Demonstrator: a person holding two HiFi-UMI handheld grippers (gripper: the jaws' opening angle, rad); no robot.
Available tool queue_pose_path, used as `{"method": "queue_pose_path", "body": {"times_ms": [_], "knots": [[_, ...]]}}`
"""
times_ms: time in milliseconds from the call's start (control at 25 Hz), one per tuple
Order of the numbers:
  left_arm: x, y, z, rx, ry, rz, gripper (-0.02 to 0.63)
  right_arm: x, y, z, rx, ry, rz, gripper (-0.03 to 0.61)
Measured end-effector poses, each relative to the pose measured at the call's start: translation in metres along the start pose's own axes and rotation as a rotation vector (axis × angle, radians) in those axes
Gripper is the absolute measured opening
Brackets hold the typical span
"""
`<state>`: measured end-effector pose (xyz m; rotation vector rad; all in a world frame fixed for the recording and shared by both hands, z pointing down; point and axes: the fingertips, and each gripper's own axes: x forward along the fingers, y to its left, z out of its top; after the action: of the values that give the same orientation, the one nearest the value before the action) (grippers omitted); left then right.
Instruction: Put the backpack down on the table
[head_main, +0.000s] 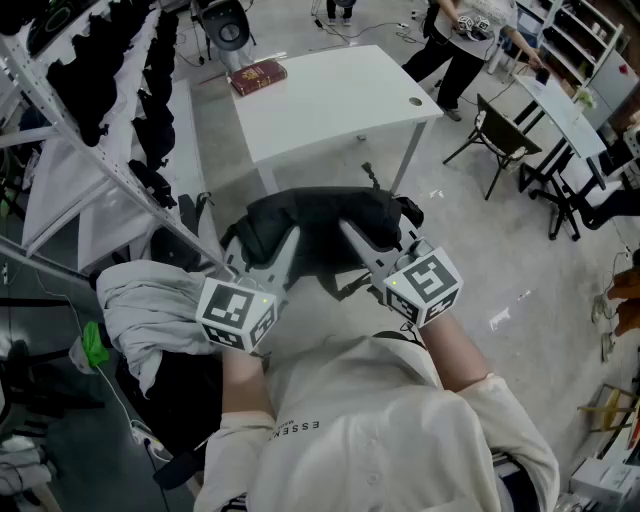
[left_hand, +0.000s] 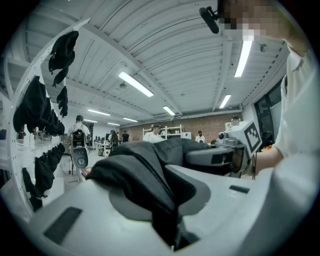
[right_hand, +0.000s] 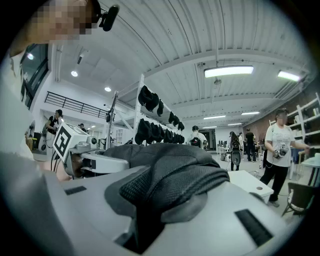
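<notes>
I read the task as roughly halfway: the backpack (head_main: 318, 228) is off the rack (head_main: 88, 118) and carried between my two tools, but it is not yet on the counter (head_main: 335, 100). It hangs in the air in front of my chest, over the floor, just short of the counter's near corner. The left hand-held gripper (head_main: 283, 250) has its jaws narrowed onto a fold of the black fabric, pinched deep between them. The right hand-held gripper (head_main: 358, 240) is likewise clamped on a padded mesh part of the bag. What is left, as I judge it, is to carry the load forward over the near edge, lower it and let go. The top is mostly bare, with only a reddish book (head_main: 258, 76) at the far left corner, well apart from where I would land, so there is plenty of room. To my left the rack and a grey cloth heap (head_main: 150, 300) crowd close. A dark chair (head_main: 500, 135) stands off to the right, well clear. The near corner and its leg (head_main: 405, 160) are what a dangling strap might catch.
</notes>
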<state>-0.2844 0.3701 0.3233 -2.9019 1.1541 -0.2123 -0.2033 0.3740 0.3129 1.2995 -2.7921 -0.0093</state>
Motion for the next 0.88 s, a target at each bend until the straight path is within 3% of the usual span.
{"method": "queue_pose_path", "body": {"times_ms": [520,880], "knots": [[0.004,0.014,-0.006,-0.005,0.006,-0.021,0.074,0.014,-0.001,-0.005,0.018,0.004,-0.005,0.086],[0.039,0.029,-0.018,-0.025,0.032,-0.043,0.074,0.033,-0.034,-0.023,0.065,0.028,-0.022,0.087]]}}
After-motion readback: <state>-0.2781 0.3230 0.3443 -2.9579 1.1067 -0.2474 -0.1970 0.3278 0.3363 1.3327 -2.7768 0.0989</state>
